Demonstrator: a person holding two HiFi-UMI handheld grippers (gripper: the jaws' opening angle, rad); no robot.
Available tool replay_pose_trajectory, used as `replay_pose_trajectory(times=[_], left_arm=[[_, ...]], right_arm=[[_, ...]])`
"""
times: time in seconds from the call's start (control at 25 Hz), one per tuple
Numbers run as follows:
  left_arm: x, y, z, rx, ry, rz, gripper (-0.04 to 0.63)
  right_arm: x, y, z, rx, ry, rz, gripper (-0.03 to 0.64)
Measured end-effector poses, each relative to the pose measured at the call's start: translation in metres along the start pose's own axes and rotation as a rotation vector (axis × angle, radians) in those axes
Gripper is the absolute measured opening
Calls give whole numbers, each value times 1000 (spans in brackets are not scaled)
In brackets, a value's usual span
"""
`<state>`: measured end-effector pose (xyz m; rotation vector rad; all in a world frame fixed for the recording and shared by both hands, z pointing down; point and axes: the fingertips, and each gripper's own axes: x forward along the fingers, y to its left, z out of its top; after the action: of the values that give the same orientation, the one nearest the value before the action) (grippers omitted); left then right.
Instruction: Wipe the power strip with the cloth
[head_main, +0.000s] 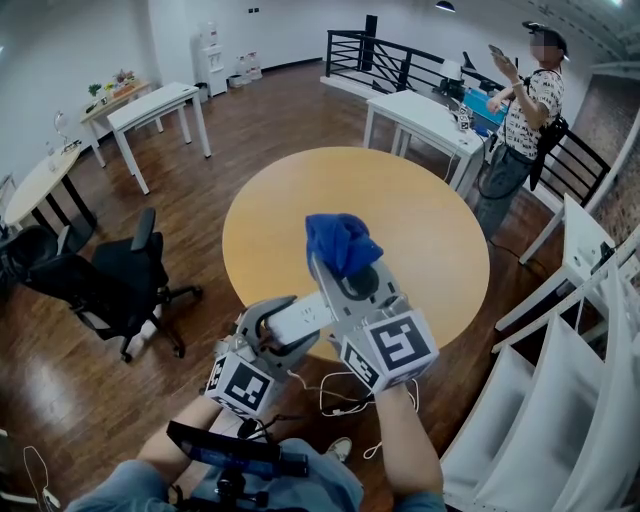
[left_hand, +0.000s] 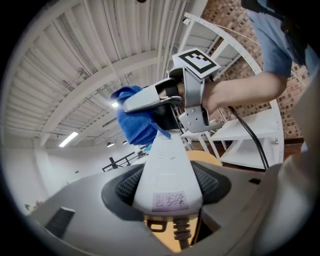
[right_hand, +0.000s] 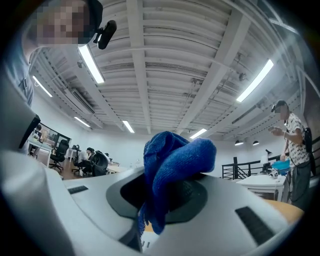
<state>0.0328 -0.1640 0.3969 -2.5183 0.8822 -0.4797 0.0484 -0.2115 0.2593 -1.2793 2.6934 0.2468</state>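
Note:
My left gripper (head_main: 290, 325) is shut on a white power strip (head_main: 305, 318), held in the air over the near edge of the round wooden table (head_main: 420, 230). In the left gripper view the power strip (left_hand: 167, 175) runs out between the jaws, a small label near its cord end. My right gripper (head_main: 345, 270) is shut on a bunched blue cloth (head_main: 340, 243). The cloth (left_hand: 135, 122) touches the far end of the strip. In the right gripper view the cloth (right_hand: 172, 170) fills the gap between the jaws and hides most of the strip.
The strip's white cable (head_main: 345, 395) hangs below the grippers. A person (head_main: 525, 110) stands at the back right by a white desk (head_main: 425, 120). A black office chair (head_main: 110, 280) is on the left, and white shelving (head_main: 570, 380) on the right.

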Motion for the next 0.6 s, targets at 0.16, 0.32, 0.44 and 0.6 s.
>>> replay_pose_trajectory(times=[0.16, 0.32, 0.44, 0.6], left_arm=[[-1, 0, 4, -17, -11, 0, 290], [1, -2, 6, -21, -25, -5, 290], [-3, -1, 4, -19, -30, -9, 290], [-7, -1, 3, -16, -34, -11, 290]], right_arm=[[-5, -13, 5, -3, -8, -29, 74], [-10, -27, 10, -8, -15, -53, 74], [-13, -34, 13, -8, -23, -75, 74], [-18, -43, 17, -12, -33, -103, 74]])
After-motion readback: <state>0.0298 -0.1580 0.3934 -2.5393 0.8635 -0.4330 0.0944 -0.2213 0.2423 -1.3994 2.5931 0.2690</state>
